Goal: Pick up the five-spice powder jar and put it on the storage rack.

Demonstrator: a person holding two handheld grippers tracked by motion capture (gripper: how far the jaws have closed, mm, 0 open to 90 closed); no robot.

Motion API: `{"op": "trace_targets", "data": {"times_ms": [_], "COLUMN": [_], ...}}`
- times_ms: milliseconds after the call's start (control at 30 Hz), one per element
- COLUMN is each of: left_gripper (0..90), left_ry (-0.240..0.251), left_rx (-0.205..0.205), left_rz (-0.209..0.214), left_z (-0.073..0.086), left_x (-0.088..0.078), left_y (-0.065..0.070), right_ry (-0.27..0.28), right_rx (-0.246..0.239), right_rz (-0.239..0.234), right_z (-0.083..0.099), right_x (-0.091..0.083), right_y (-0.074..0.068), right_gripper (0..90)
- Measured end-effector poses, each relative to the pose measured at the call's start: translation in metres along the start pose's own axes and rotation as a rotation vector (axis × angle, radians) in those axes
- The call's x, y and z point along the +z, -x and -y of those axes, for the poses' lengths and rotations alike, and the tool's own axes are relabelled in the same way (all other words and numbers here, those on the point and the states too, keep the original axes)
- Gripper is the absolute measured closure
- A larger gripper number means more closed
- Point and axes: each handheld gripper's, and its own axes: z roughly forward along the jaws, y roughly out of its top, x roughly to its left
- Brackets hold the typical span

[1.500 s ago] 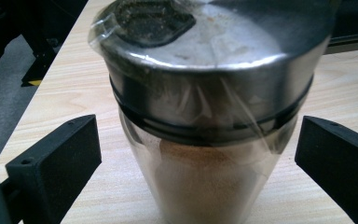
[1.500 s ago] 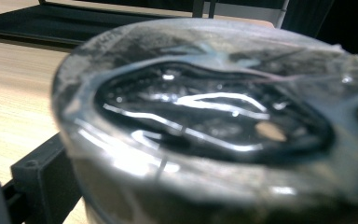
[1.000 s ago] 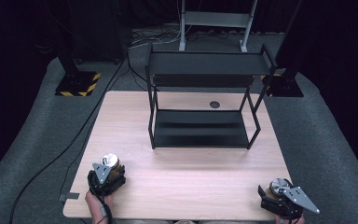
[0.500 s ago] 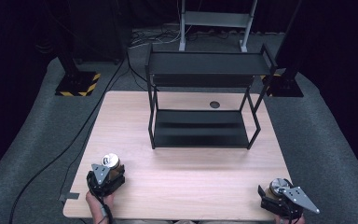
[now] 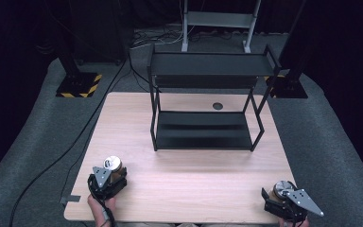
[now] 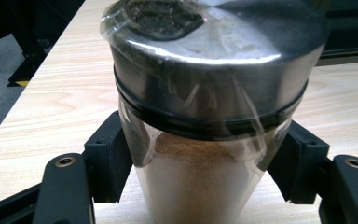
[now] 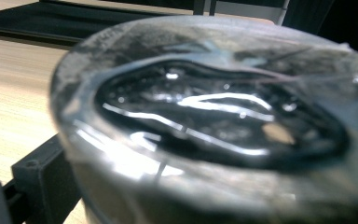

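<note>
A glass spice jar point(image 6: 200, 177) with a steel lid and brown powder inside stands between the jaws of my left gripper point(image 5: 105, 182), at the table's near left corner. Both black jaws press against its sides. The jar's lid point(image 5: 112, 163) shows from above. A second steel-lidded jar point(image 7: 214, 121) sits in my right gripper point(image 5: 283, 201) at the near right corner, so close to the camera that it blurs. One black jaw touches its left side; the other jaw is hidden behind the jar.
A black two-tier metal shelf point(image 5: 208, 101) stands at the back middle of the wooden table point(image 5: 189, 175). A round cable hole point(image 5: 217, 106) lies behind it. Black stands and cables sit on the grey floor beyond.
</note>
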Motion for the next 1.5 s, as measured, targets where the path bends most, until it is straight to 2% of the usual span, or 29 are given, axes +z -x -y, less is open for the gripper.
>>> {"op": "trace_targets", "data": {"times_ms": [867, 1500], "left_gripper": [31.0, 31.0], "left_ry": [-0.005, -0.004], "left_rx": [0.039, 0.039], "left_rz": [0.076, 0.126], "left_z": [-0.007, -0.008], "left_x": [0.001, 0.005], "left_y": [0.015, 0.026], "right_ry": [-0.001, 0.0], "right_rx": [-0.003, -0.003], "right_rz": [-0.004, -0.005], "right_z": [0.0, 0.0], "right_x": [0.0, 0.0], "right_y": [0.001, 0.001], "right_gripper": [0.0, 0.0]}}
